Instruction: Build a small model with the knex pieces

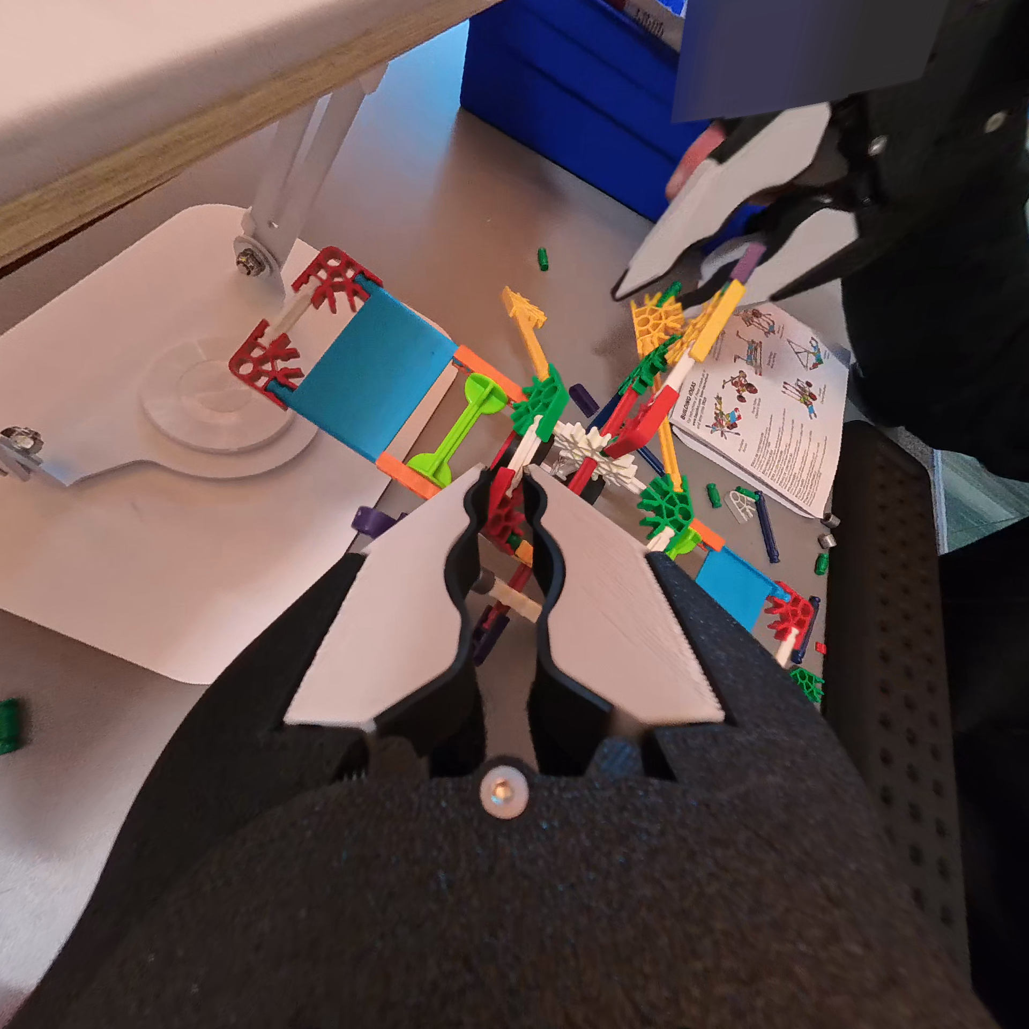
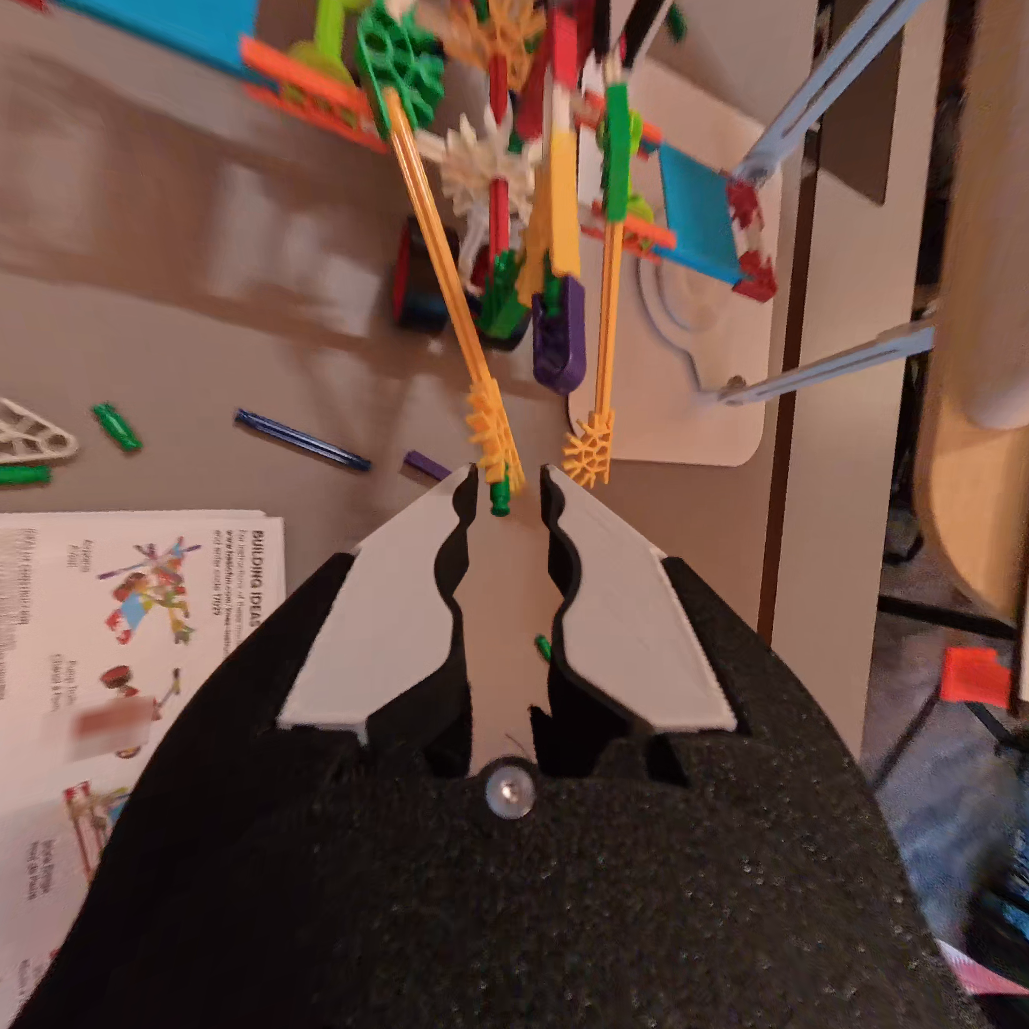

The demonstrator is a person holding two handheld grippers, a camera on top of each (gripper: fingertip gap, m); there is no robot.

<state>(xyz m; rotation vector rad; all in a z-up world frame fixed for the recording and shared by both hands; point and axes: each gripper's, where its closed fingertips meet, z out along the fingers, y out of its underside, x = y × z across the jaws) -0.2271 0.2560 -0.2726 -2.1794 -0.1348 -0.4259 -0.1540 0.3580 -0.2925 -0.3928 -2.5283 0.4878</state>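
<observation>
At the centre of the left wrist view, the left hand-held gripper (image 1: 504, 484) has its two fingers drawn close together around a red connector and white rod of a colourful rod-and-connector toy model (image 1: 557, 440), which lies on the grey bench (image 1: 440, 223). From that model a blue panel (image 1: 373, 373) with red connectors reaches toward the left of the frame over a white base plate (image 1: 139, 501) that carries a slanted metal strut. Toward the upper right of that view the right hand-held gripper (image 1: 696, 284) sits at the model's yellow and purple end; whether it touches is unclear. Seen in its own view, the right hand-held gripper (image 2: 509, 473) has its fingers apart, a yellow connector (image 2: 493, 440) on a long yellow rod and a small green peg lying at the gap between the tips, and nothing clamped. A printed instruction leaflet (image 2: 139, 601) with small coloured pictures and lines of text lies at the left of that frame. Loose green pegs, a blue rod (image 2: 300, 440) and a grey connector are scattered on the bench. A blue bin (image 1: 562, 94) stands at the top of the left wrist view, and a pale wooden board edge crosses its upper left.
</observation>
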